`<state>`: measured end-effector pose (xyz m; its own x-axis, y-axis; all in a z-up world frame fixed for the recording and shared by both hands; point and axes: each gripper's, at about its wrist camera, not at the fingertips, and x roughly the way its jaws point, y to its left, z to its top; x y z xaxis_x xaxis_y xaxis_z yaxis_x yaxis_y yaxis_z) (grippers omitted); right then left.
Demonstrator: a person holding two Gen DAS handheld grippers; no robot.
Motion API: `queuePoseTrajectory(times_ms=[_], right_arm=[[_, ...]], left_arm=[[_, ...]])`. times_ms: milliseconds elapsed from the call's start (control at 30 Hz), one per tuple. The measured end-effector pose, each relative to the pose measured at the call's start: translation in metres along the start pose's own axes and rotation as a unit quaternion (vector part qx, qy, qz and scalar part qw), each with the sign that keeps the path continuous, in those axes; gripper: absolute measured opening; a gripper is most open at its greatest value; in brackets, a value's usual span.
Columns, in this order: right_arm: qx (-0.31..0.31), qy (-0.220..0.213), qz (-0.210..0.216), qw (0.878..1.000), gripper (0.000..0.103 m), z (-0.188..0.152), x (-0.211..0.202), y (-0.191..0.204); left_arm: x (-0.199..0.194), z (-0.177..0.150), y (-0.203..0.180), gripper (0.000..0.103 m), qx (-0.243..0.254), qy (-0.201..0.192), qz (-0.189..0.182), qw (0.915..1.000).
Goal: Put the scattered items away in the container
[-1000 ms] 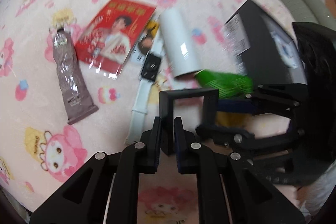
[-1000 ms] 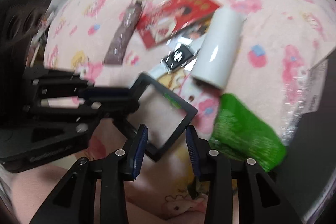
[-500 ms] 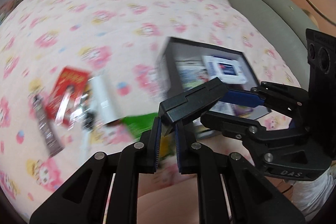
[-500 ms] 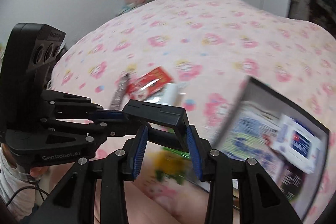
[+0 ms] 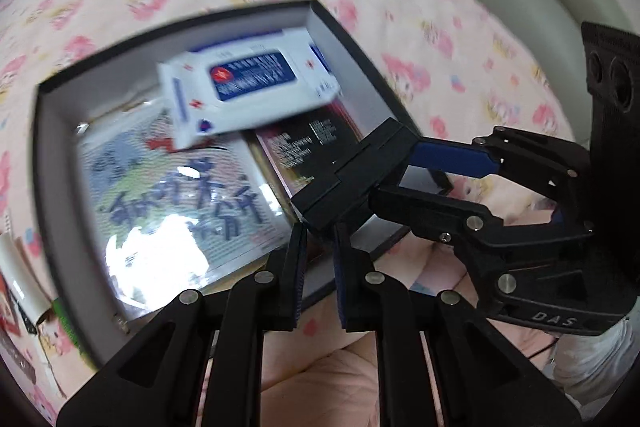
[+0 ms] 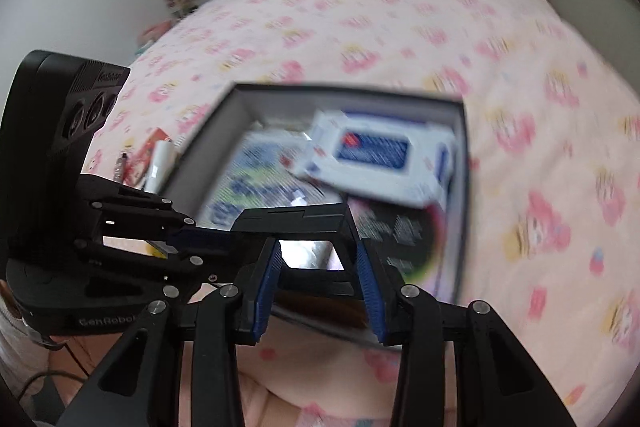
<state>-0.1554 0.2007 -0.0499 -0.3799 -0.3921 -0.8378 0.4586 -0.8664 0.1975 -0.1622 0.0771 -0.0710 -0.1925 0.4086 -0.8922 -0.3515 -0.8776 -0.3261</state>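
Far left in the left wrist view, some scattered items lie on the pink blanket [image 5: 420,27] just outside the container's left wall — a white roll [image 5: 18,273], a sliver of a green packet [image 5: 66,323] and a red packet at the very edge, mostly cut off. They are still to be tidied.

Next comes the container [image 5: 44,131], a dark open box resting on the blanket. Inside it lie a flat printed packet [image 5: 176,203] toward the left wall, a dark booklet [image 5: 312,143] toward the right wall, and a white and blue wipes pack [image 5: 248,83] slanted over both near the far wall.

Over the box's near right corner hangs the black square frame [image 5: 360,171], held by both tools at once. The left gripper [image 5: 320,251] has its fingers nearly closed, pinching the frame's near edge. The right gripper [image 6: 318,267], seen in its own view, has its blue-padded fingers spread wider and clamped across the frame's sides.

The step in hand looks like the carry-and-place of the frame — it is above the box's near edge, not yet down among the contents. The next move probably calls for shifting it further in over the booklet, lowering it flat, and opening both pairs of fingers together so it does not tip.
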Motion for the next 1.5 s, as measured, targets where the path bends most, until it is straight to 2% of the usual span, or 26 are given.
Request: queuePoseTrajectory(times_ms=[133,267,333,400,633,867,967,1000,1100,1233,1367,1500], right_arm=[[0.016,0.019,-0.007,1.000,0.036,0.000,0.019,-0.016],[0.022,0.067,-0.010,0.998,0.036,0.002,0.045,-0.029],[0.018,0.080,-0.018,0.996,0.036,0.004,0.055,-0.030],[0.012,0.075,-0.028,0.997,0.036,0.007,0.059,-0.029],[0.032,0.031,-0.030,0.999,0.036,0.003,0.055,-0.029],[0.027,0.026,-0.045,0.998,0.035,-0.003,0.048,-0.028],[0.007,0.044,-0.027,0.999,0.035,-0.006,0.051,-0.020],[-0.004,0.047,-0.030,0.998,0.039,-0.007,0.054,-0.017],[-0.035,0.055,-0.041,0.997,0.039,-0.008,0.059,-0.008],[-0.032,0.073,-0.002,0.997,0.039,-0.008,0.063,-0.009],[-0.045,0.100,-0.009,0.994,0.038,-0.010,0.075,-0.006],[-0.043,0.101,-0.012,0.994,0.038,-0.010,0.077,-0.008]], left_arm=[[0.028,0.018,0.002,0.010,0.003,0.038,0.007,0.9992],[0.044,0.032,0.012,0.010,-0.005,0.056,0.006,0.9984],[0.046,0.034,0.017,0.011,-0.012,0.051,-0.001,0.9986],[0.045,0.031,0.023,0.011,-0.021,0.045,-0.013,0.9987],[0.033,0.015,0.047,0.011,-0.084,0.009,-0.038,0.9957],[0.012,0.007,0.052,0.011,-0.096,-0.017,-0.005,0.9952],[0.001,0.002,0.056,0.011,-0.110,-0.027,0.011,0.9935],[-0.003,0.000,0.060,0.011,-0.115,-0.027,0.012,0.9929],[-0.004,-0.005,0.063,0.011,-0.119,-0.020,0.006,0.9927],[0.002,-0.001,0.067,0.011,-0.118,-0.003,-0.005,0.9930],[0.009,-0.002,0.072,0.015,-0.138,0.007,-0.029,0.9900],[0.017,0.004,0.068,0.015,-0.139,0.007,-0.017,0.9902]])
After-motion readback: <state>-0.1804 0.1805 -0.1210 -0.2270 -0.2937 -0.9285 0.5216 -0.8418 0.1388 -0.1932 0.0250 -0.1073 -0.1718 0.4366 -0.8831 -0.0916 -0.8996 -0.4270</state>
